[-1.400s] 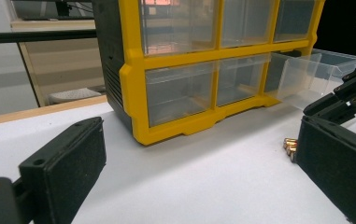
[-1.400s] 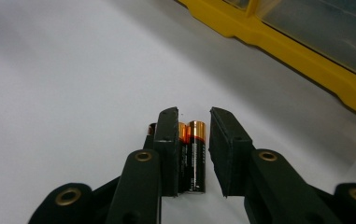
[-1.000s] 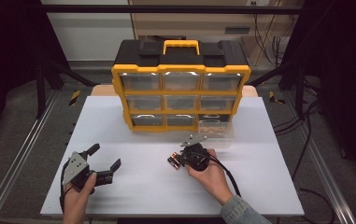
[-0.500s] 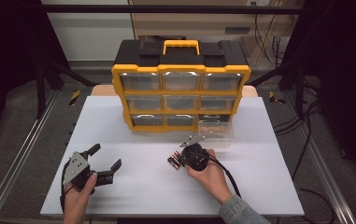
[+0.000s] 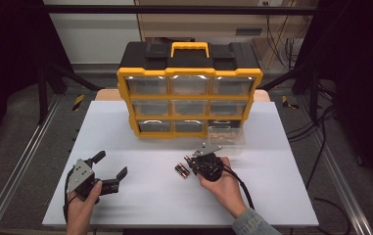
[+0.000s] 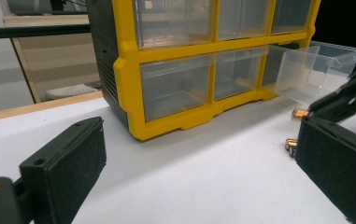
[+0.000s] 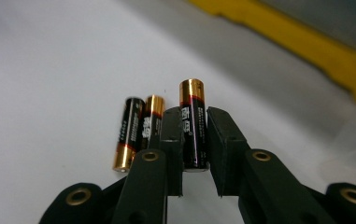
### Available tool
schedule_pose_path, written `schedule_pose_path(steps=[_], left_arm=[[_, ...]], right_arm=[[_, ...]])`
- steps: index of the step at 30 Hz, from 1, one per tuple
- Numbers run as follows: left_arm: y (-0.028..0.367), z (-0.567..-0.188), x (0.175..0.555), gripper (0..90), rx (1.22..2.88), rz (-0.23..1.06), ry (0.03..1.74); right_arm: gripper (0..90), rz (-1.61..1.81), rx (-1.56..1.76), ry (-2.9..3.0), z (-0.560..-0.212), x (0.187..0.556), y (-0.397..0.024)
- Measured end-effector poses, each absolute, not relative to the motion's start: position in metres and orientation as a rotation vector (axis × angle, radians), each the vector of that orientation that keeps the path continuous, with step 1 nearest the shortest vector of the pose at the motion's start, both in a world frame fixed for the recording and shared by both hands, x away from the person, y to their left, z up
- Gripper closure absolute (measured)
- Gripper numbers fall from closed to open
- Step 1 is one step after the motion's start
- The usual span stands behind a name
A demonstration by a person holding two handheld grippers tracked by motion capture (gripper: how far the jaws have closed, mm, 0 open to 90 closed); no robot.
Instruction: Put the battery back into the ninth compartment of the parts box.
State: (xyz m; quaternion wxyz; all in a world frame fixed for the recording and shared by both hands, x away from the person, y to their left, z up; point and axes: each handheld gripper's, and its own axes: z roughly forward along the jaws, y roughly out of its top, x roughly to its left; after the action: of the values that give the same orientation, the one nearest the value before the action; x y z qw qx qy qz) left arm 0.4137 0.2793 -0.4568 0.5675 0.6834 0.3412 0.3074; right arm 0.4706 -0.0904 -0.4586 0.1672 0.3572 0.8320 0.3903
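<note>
Battery (image 7: 193, 126) clamped upright-in-view between your right gripper (image 7: 194, 140) pads, above the tabletop (image 5: 164, 205) | two batteries (image 7: 138, 130) lie just beside | your left gripper (image 5: 106, 172) spread wide, holding nothing.

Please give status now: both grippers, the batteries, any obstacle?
Right gripper shut on one battery. Left gripper open, idle. Two batteries on table. Nothing in the way.

— How did the left black two-jaw gripper (image 5: 109, 171) sit?
— Low over the table in the person's left hand (image 5: 81, 208), jaws spread wide with nothing between them.
— And the right black two-jaw gripper (image 7: 194, 140)?
— Held in the right hand (image 5: 228, 188), forearm angled in from below, jaws clamped tight, pointing away from the person.
</note>
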Motion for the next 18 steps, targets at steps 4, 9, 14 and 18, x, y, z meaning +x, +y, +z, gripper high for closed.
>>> schedule_pose_path(steps=[4,9,14,18], left_arm=[[0.279,-0.456,0.413,2.0,1.605,0.727,0.803],[0.279,-0.456,0.413,2.0,1.606,0.728,0.802],[0.279,-0.457,0.413,2.0,1.606,0.729,0.806],[0.280,-0.457,0.413,2.0,1.601,0.732,0.811]], right_arm=[[76.6,1.234,1.012,2.262,-0.432,0.462,-0.110],[76.6,1.327,1.048,2.129,-0.404,0.459,-0.139],[76.6,1.338,1.091,2.036,-0.391,0.467,-0.167],[76.6,1.325,1.120,2.009,-0.391,0.474,-0.180]])
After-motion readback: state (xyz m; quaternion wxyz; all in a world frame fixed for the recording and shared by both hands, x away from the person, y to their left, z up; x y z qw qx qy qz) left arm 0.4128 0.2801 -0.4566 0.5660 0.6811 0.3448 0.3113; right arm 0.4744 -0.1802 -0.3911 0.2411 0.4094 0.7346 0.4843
